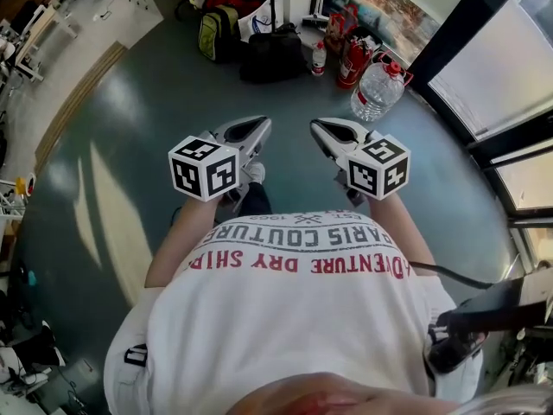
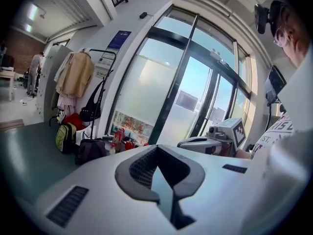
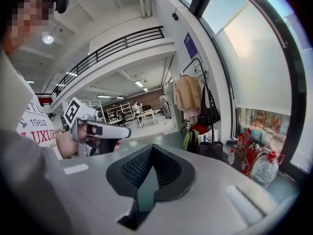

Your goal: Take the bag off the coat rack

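**A:** Head view first. What are the grippers doing?

**B:** The left gripper (image 1: 257, 128) and right gripper (image 1: 324, 130) are held side by side over the floor (image 1: 155, 102), each with its jaws pressed together on nothing. Luggage (image 1: 272, 54) sits well ahead, and I can't make out what hangs above it.

**A:** And the left gripper view?

**B:** The jaws are closed and empty. Far beyond them a black handbag (image 2: 90, 112) hangs from the coat rack (image 2: 104, 53) by long straps (image 2: 100, 89), just beside a beige coat (image 2: 76, 75).

**A:** Does the right gripper view agree?

**B:** Yes. Its jaws are also together with nothing between them, and the handbag hangs on the same rack, well away.

**A:** How will it handle?

**B:** It looks soft and probably light, so it will likely sag and swing. I'd pinch the straps close under the hook and lift up and off. Grabbing the body would probably just crumple it.
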Demonstrator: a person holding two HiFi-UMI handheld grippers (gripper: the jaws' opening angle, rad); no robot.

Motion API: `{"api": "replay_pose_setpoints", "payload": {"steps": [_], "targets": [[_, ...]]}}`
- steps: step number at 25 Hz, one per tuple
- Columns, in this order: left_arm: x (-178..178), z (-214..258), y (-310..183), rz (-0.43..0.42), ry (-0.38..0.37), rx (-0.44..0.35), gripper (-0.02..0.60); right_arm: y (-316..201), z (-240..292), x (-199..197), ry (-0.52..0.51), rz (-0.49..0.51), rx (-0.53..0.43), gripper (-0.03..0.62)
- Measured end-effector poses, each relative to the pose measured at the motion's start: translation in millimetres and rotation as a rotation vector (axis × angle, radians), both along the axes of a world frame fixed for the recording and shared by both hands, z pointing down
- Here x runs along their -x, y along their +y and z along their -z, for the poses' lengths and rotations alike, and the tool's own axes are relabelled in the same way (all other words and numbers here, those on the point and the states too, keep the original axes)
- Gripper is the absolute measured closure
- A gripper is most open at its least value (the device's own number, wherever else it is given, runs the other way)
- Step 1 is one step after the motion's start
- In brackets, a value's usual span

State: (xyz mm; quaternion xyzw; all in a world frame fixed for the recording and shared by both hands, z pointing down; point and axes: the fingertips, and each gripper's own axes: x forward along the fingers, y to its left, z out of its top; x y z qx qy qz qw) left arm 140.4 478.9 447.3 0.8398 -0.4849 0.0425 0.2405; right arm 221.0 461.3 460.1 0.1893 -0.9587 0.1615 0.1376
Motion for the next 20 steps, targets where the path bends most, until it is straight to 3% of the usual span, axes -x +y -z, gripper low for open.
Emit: {"api": "replay_pose_setpoints", "payload": {"steps": [6,11,17,20], "targets": [[127.5,2.4,-146.1,-0.004,-0.008,0.019,0.58,-148.8,1.5,117.4,-0.009,-0.055,0.043,0.592],[225.3,12.6,-243.5,-0.008,-0.065,-0.013,0.58,-249.1,17.0,201.9,-0.024,-0.077,0.015,0.592],[265.6,49.0,-321.3,-0.058,-0.019,-0.118,0.58,-325.5,49.2,252.9,-0.049,-0.097,-0.033,0.592],[273.9,61.2,-350.8,-0.072,-0.074,-0.149,0.58,-348.5,61.6,266.2,-0.048,-0.086,-0.084,0.592]]}}
